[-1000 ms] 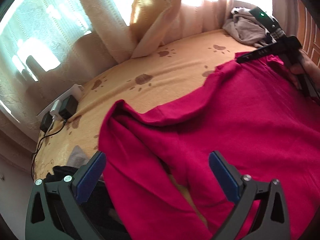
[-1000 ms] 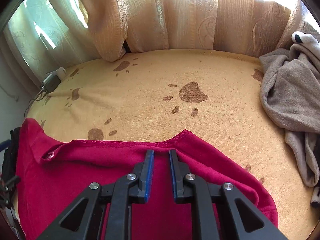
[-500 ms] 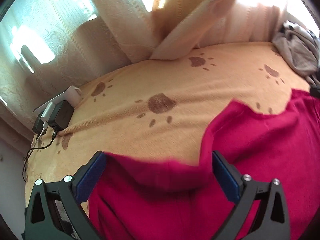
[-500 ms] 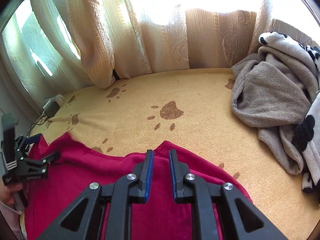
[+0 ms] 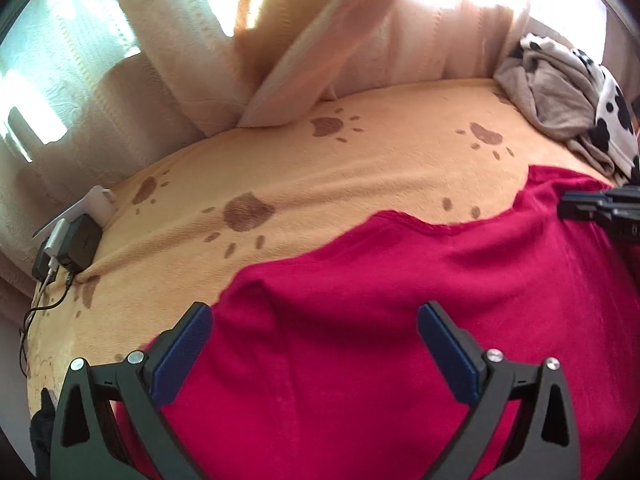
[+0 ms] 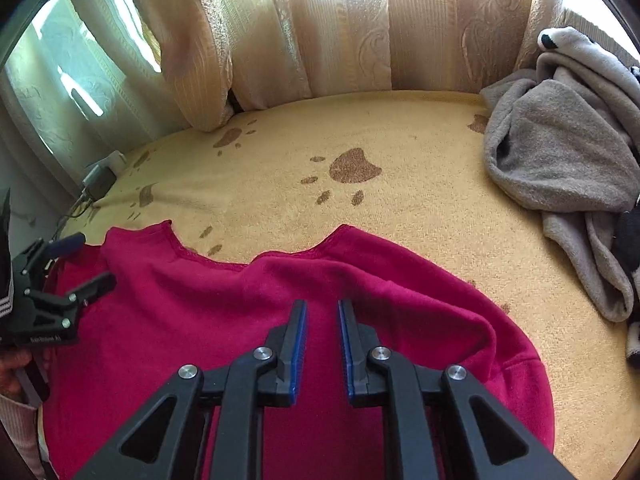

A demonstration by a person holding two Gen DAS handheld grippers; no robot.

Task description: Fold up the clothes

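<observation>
Sunlit curtains (image 6: 340,36) back the bed (image 6: 400,216), where a red sweater (image 5: 400,300) lies spread. Over it the left tool (image 5: 316,344) gapes wide, gripping nothing; the right tool (image 6: 322,344) stands narrowly parted, also empty. A grey blanket (image 6: 560,152) lies nearby.

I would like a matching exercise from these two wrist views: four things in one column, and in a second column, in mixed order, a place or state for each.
Column 1
1. crimson fleece garment
2. grey fleece blanket with black-and-white spotted part
3. black charger block with white plug
4. left hand-held gripper

Column 2
A. bunched in a heap at the far right of the bed
B. jaws wide apart above the red cloth
C. spread out on the yellow paw-print bedspread
D. at the far left edge of the bed, cable attached

Pairs: 1-C, 2-A, 3-D, 4-B
</observation>
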